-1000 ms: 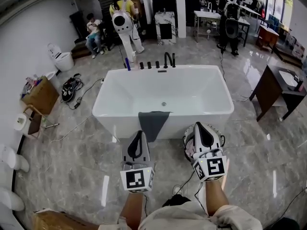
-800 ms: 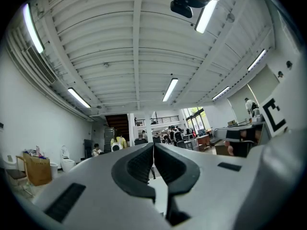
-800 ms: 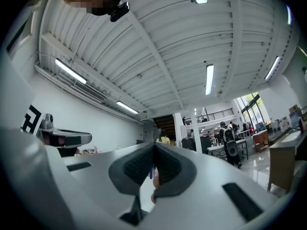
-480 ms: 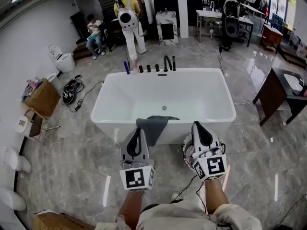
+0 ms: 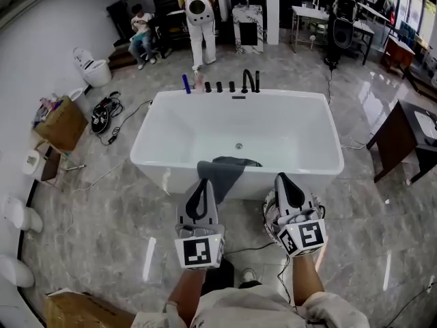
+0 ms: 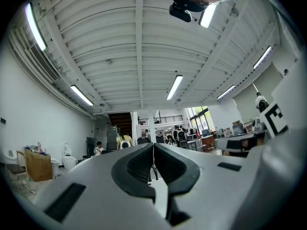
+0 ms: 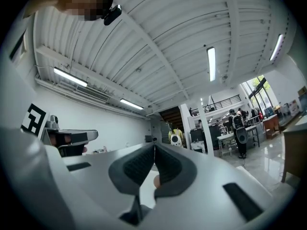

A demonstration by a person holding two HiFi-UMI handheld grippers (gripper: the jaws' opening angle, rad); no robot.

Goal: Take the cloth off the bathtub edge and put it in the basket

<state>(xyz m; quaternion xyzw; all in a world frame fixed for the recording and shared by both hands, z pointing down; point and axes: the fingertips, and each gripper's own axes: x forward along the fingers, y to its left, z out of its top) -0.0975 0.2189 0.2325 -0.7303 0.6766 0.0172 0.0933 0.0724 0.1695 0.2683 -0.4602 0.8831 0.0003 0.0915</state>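
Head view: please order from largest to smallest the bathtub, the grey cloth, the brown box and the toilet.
1. bathtub
2. grey cloth and brown box, look alike, unranked
3. toilet, though farther away

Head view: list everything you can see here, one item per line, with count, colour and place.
bathtub: one, white, centre of the floor
cloth: one, dark grey, draped over the bathtub's near edge
tap fittings: one set, black, far rim
blue item: one, blue, far rim, left of the tap fittings
toilet: one, white, upper left by the wall
box: one, brown, left by the wall
table: one, dark, right edge
people: several, mixed colours, beyond the bathtub
left gripper: one, white and black, before the cloth, shut, empty
right gripper: one, white and black, beside it, shut, empty
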